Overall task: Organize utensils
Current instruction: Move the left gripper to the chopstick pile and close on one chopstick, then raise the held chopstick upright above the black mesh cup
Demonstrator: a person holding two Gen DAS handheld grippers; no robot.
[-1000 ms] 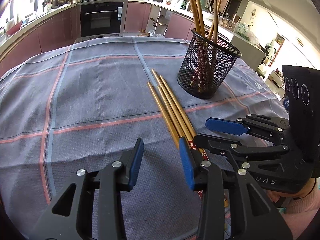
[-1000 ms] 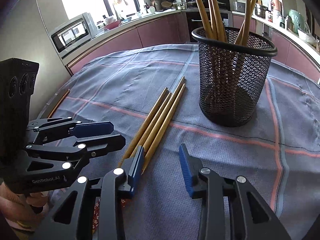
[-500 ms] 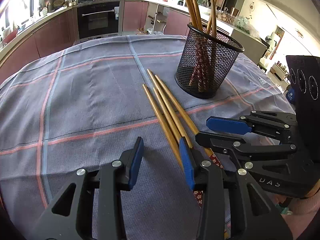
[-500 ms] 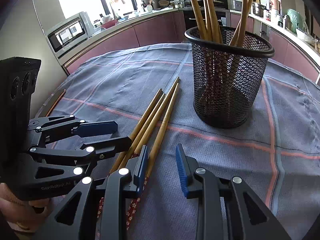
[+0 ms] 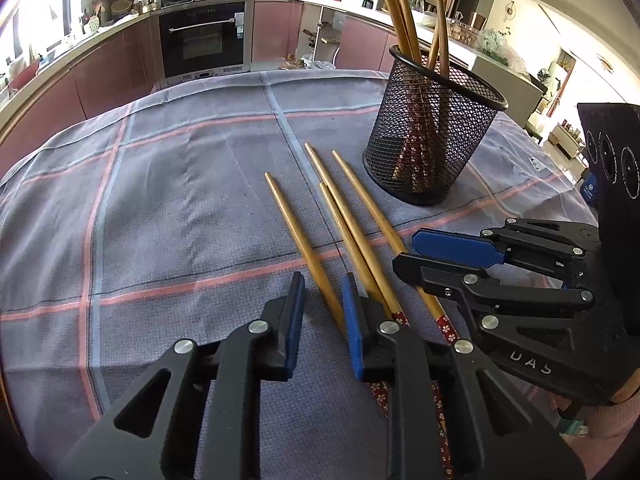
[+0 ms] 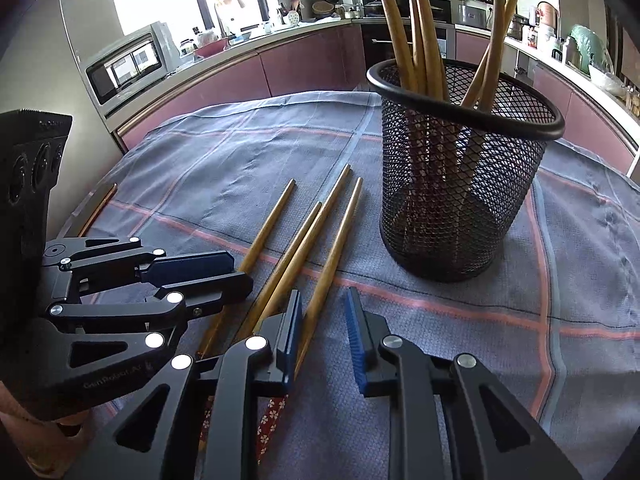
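Note:
Several wooden chopsticks point(image 5: 344, 220) with red flowered ends lie side by side on the cloth; they also show in the right wrist view point(image 6: 296, 248). A black mesh holder point(image 5: 432, 132) stands upright just beyond them with several chopsticks in it; it also shows in the right wrist view point(image 6: 460, 168). My left gripper point(image 5: 322, 308) is open, low over the cloth, with the leftmost chopstick point(image 5: 300, 240) running between its jaws. My right gripper point(image 6: 324, 320) is open, with the rightmost chopstick point(image 6: 332, 248) just inside its left jaw. Each gripper shows in the other's view.
A grey-blue checked tablecloth point(image 5: 180, 200) covers the round table. Kitchen counters, an oven point(image 5: 204, 40) and a microwave point(image 6: 128, 64) stand beyond the table's far edge.
Both grippers have moved forward and down along the chopsticks toward the holder. The leftmost chopstick now lies apart from the others. Both grippers stay open.

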